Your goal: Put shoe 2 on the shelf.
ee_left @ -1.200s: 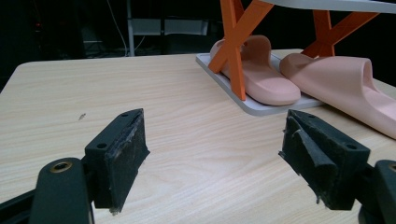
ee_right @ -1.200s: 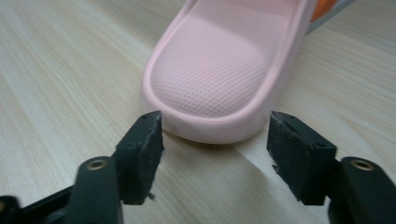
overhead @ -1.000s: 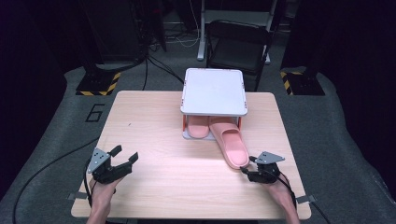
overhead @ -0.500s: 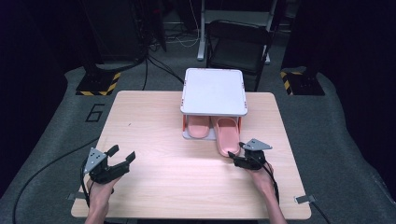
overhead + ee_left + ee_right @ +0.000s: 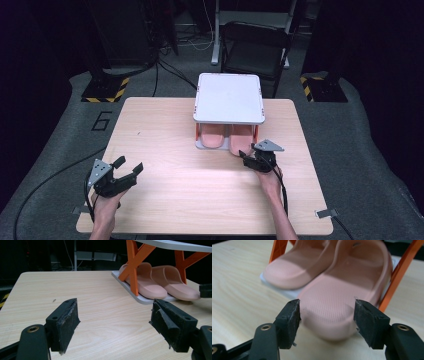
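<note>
Two pink slippers lie side by side on the lower tray of a small rack [image 5: 229, 97] with a white top and orange legs [image 5: 132, 265]. The left slipper [image 5: 214, 136] sits fully under the top. The right slipper [image 5: 241, 143] has its heel end poking out in front. My right gripper [image 5: 246, 158] is open, its jaws straddling that heel [image 5: 329, 307] on both sides. My left gripper [image 5: 129, 165] rests open at the table's front left, far from the rack, nothing between its pads [image 5: 65, 321].
The wooden table [image 5: 165, 125] stands on a grey floor mat. A black folding chair [image 5: 252, 45] stands behind the table. Tape marks [image 5: 322, 213] sit at the table's front corners. The other gripper's tip [image 5: 206, 290] shows at the right edge of the left gripper view.
My right gripper moved forward and left from the front right of the table to the rack. The right slipper, earlier angled out in front, slid in beside the other one. The left gripper barely moved.
</note>
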Available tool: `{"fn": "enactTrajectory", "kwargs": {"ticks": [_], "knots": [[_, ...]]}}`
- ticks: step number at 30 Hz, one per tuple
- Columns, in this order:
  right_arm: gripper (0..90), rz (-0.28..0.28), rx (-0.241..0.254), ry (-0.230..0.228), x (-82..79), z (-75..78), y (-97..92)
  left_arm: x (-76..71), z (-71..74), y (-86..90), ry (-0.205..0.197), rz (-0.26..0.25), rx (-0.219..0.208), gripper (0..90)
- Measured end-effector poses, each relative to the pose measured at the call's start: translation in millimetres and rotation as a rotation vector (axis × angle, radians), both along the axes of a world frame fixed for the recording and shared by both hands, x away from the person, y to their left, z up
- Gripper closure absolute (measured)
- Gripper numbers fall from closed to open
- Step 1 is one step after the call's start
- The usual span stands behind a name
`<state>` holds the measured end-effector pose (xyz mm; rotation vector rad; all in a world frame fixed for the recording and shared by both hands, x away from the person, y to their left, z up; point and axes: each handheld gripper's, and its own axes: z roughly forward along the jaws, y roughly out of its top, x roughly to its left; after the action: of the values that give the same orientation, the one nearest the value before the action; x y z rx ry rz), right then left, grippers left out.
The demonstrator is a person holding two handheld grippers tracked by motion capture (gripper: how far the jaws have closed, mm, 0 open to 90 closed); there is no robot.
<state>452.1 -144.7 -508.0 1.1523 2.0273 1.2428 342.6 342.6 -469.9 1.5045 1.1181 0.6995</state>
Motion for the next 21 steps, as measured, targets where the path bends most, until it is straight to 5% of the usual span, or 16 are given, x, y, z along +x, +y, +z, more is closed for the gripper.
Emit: {"fn": "enactTrajectory", "kwargs": {"ticks": [6, 14, 21], "knots": [[39.3, -0.001, -0.009, 0.037, 4.1, -13.2, -1.4, -0.3, 0.9, -0.6, -0.003, 0.000, 0.000, 21.9], [38.4, 0.008, -0.057, 0.031, 21.2, -10.5, 12.1, 0.6, -1.1, -0.6, 0.000, 0.002, -0.003, 22.0], [37.3, -0.018, -0.042, 0.041, 32.5, -11.4, 14.8, 0.9, -2.5, 2.0, 0.007, 0.002, 0.003, 22.0]]}}
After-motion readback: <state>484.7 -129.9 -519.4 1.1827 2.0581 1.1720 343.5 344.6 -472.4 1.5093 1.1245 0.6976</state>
